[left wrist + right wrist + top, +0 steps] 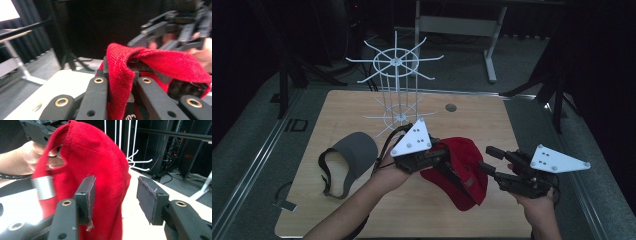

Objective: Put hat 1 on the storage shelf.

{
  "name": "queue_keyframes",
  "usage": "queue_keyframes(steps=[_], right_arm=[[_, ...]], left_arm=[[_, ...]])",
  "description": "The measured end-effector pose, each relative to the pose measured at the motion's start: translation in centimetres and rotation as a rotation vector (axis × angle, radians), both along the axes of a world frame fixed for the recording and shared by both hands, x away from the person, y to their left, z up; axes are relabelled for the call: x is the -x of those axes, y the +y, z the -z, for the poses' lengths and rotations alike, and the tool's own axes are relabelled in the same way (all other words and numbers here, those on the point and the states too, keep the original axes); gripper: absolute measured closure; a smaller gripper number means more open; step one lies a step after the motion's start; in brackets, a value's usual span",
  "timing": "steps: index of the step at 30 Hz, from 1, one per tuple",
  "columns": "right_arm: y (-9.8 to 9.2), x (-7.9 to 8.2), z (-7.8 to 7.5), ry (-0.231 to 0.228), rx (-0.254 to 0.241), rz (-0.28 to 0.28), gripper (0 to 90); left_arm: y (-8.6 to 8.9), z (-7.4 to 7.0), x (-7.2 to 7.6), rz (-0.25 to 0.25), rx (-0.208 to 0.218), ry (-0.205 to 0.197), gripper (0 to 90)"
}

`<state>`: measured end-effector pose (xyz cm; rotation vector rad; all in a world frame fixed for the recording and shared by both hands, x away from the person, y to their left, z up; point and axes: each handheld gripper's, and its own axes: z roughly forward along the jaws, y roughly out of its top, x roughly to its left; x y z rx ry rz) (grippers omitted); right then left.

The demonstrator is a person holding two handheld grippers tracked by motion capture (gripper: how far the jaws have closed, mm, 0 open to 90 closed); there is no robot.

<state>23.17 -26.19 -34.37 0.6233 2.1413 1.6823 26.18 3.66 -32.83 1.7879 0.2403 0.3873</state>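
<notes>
Forearms enter from the near edge. Far left, a grey cap lies flat on the table, waiting. Left gripper is clenched on the red cap, lifting its fabric off the wood at centre, likely for the rack beyond. Right gripper stands released beside it, jaws apart, free to regrip.
</notes>
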Motion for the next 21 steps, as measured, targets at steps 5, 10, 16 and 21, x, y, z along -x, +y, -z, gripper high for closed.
queue_keyframes(steps=[5,10,16,21], right_arm=[[0.8,-0.6,-0.4,-0.019,0.017,-0.020,54.8],[1.4,-0.5,-0.2,-0.041,0.072,-0.046,66.9],[1.5,-0.3,-0.3,-0.047,0.116,-0.080,83.4],[1.2,0.0,-0.7,-0.056,0.071,-0.087,88.6]], left_arm=[[-0.2,0.0,0.1,0.027,-0.007,0.010,85.0],[-0.4,-0.1,0.2,0.036,-0.020,0.006,85.0],[-0.3,0.1,-0.1,0.019,-0.038,0.017,84.9],[0.2,0.4,-0.6,0.027,-0.012,0.043,84.7]])
